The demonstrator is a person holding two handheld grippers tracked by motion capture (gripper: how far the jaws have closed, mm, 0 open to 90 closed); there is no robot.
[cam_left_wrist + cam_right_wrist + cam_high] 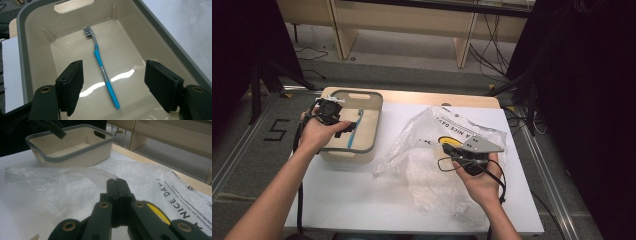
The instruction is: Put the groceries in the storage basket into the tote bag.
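High view: white tabletop (362, 200) (grey floor (242, 150) around)

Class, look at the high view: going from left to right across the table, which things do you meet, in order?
Left gripper → toothbrush in the bin → plastic bag → right gripper

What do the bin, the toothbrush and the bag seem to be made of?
Bin: apparently hard plastic, glossy beige, reflecting light, with a grey rim. Toothbrush: smooth blue and grey plastic, dark bristles. Bag: thin, clear, wrinkled plastic film with print.
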